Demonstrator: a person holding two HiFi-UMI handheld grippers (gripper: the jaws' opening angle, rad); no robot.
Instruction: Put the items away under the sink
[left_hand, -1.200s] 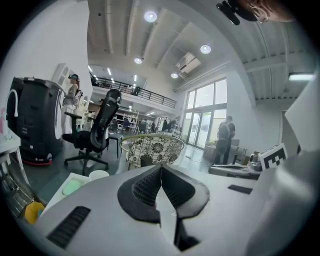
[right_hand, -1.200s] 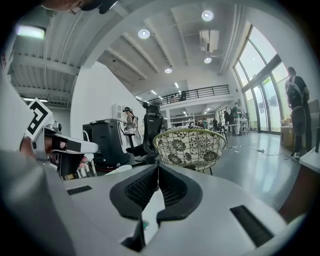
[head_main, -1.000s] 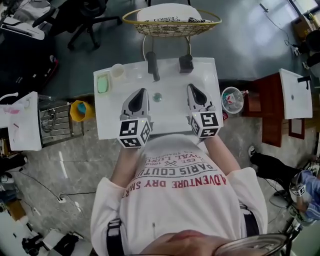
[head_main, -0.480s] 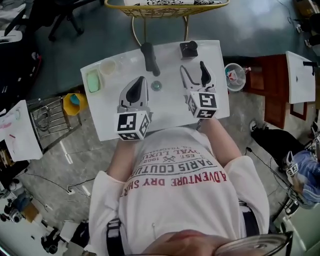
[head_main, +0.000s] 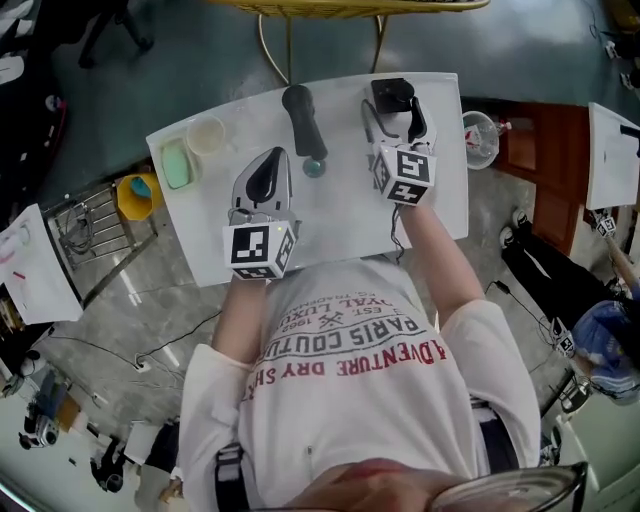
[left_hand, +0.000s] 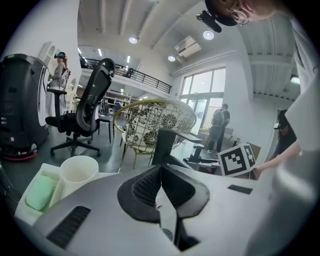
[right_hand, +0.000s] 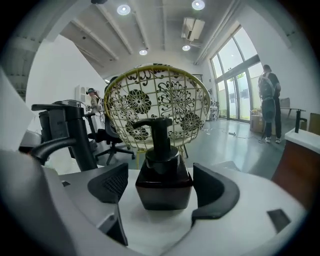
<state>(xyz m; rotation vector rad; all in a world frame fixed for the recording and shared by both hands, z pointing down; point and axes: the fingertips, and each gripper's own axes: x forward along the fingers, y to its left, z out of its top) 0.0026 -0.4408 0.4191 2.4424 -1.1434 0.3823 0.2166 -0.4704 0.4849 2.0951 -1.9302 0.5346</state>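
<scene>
A dark square soap pump bottle (right_hand: 164, 181) (head_main: 392, 96) stands at the back right of the white sink top (head_main: 440, 190). My right gripper (right_hand: 162, 187) (head_main: 395, 125) is open with one jaw on each side of the bottle, not touching it. My left gripper (left_hand: 161, 187) (head_main: 264, 180) is shut and empty over the basin, near the drain (head_main: 314, 167). A white cup (left_hand: 78, 171) (head_main: 205, 134) and a green soap bar (left_hand: 39, 192) (head_main: 177, 163) sit at the sink's back left. The black faucet (head_main: 303, 120) (right_hand: 60, 135) rises between the grippers.
A yellow wire chair (right_hand: 157, 112) stands behind the sink. A small bin (head_main: 482, 139) and a red-brown cabinet (head_main: 540, 160) are to the right. A yellow container (head_main: 133, 195) and a wire rack (head_main: 80, 230) sit on the floor to the left. People stand far off.
My right gripper has moved forward and now straddles the pump bottle. The left gripper stays over the basin, shut. The head view has shifted closer to the sink.
</scene>
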